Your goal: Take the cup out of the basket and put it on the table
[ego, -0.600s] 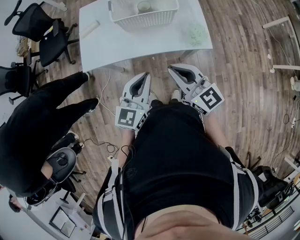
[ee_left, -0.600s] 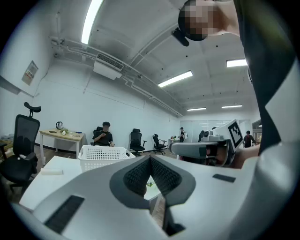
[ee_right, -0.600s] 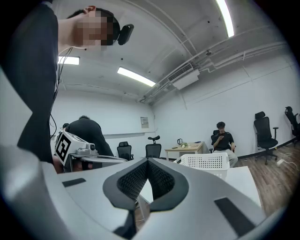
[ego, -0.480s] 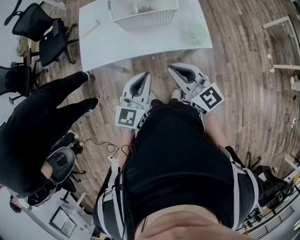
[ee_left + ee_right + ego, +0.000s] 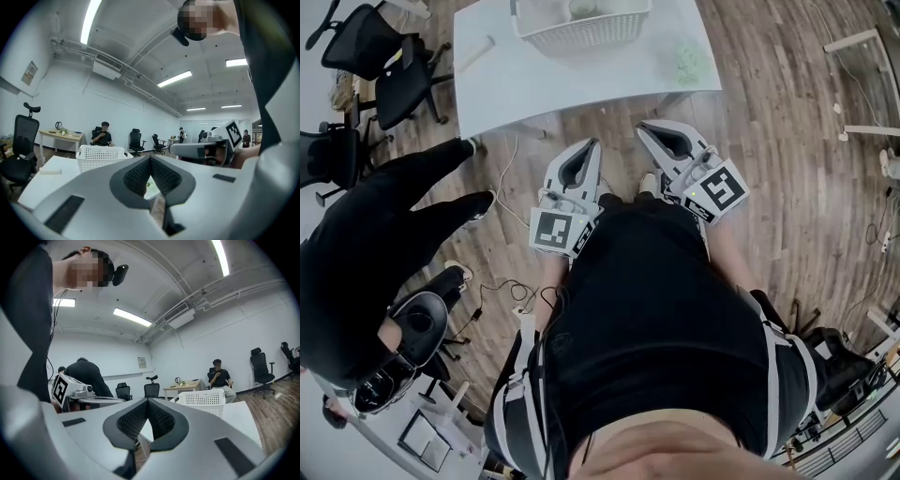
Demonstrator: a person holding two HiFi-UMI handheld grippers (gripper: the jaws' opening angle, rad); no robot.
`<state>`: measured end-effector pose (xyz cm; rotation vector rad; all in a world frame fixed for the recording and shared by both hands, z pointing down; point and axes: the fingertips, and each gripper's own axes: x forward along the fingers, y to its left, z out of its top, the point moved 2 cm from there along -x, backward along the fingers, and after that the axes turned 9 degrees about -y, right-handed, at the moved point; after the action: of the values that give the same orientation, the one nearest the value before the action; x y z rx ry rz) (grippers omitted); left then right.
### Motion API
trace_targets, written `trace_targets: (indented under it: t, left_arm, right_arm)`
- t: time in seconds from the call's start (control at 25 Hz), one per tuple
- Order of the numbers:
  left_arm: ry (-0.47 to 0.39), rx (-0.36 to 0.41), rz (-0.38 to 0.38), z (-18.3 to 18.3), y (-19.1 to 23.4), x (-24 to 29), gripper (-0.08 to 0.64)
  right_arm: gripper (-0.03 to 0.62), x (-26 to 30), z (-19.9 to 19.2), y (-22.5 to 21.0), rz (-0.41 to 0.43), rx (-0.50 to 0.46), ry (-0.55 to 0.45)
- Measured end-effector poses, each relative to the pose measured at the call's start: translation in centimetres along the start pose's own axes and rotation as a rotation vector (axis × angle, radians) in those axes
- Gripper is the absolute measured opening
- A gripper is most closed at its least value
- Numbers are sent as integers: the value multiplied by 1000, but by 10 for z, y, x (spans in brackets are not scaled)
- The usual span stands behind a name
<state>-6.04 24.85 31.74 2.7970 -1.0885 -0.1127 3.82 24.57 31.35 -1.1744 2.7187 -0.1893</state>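
Basket (image 5: 581, 33) and cup (image 5: 584, 8) slid toward twelve o'clock — left gripper (image 5: 593, 144), right gripper (image 5: 641, 126): fingers closed, empty, short of the desk (image 5: 534, 84) — reach not begun.

Seen from above, the left hand-held gripper (image 5: 592, 146) and the right hand-held gripper (image 5: 648, 128) are held just ahead of the person's torso (image 5: 647, 309). They sit side by side, slightly apart, both pointing away from it. Each has its jaws pressed together, with nothing between them.
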Motion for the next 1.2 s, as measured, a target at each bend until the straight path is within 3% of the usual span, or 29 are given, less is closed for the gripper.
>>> trace_targets:
  t: [0.56, 0.92, 1.2]
  left_arm:
    - [9, 7, 23, -7, -36, 23, 21]
    - [-7, -2, 58, -15, -63, 46, 21]
    - [18, 2, 91, -21, -55, 45, 21]
  right_arm:
    - [18, -37, 0, -22, 22, 49, -14]
    - [18, -58, 1, -50, 60, 25, 13]
    - [18, -52, -5, -55, 80, 41, 32]
